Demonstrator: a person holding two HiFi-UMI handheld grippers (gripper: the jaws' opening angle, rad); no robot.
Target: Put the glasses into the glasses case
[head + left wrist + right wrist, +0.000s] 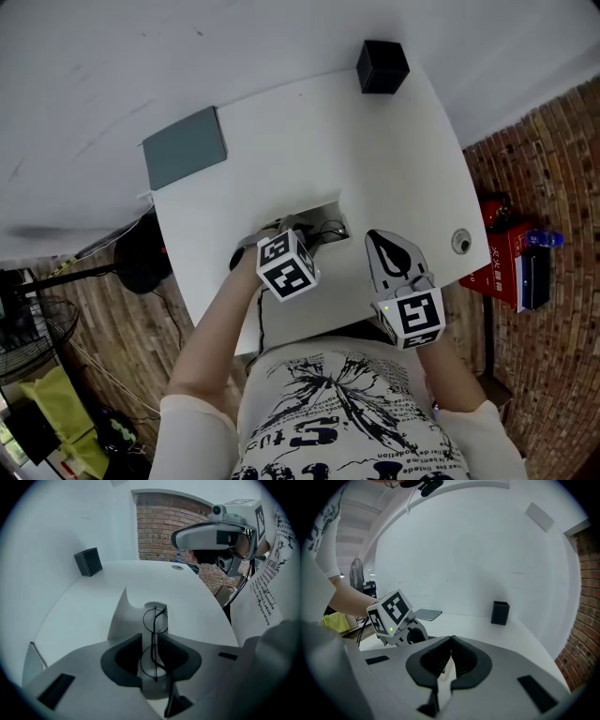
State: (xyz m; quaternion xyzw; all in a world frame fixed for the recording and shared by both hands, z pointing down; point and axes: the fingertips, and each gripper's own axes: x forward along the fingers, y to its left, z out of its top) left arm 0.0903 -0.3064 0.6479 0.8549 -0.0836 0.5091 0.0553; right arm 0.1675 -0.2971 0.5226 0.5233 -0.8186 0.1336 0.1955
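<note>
The glasses (pixel 153 653), thin black wire with round lenses, lie folded in the open white glasses case (pixel 123 616), whose lid stands up on the left. My left gripper (pixel 151 637) points steeply down over the case. It is open, with the glasses showing in the gap and no pad pressing on them. In the head view the left gripper (pixel 298 230) hangs over the case (pixel 319 217) near the table's front. To its right my right gripper (pixel 382 236) hovers with its jaws shut on nothing (pixel 451 638). It does not touch the case.
On the white table (pixel 394 159), a black box (pixel 382 66) stands at the far edge and a grey pad (pixel 185 147) lies at the far left corner. A round grommet (pixel 460 241) sits near the right edge. A red object (pixel 506 258) lies on the brick floor.
</note>
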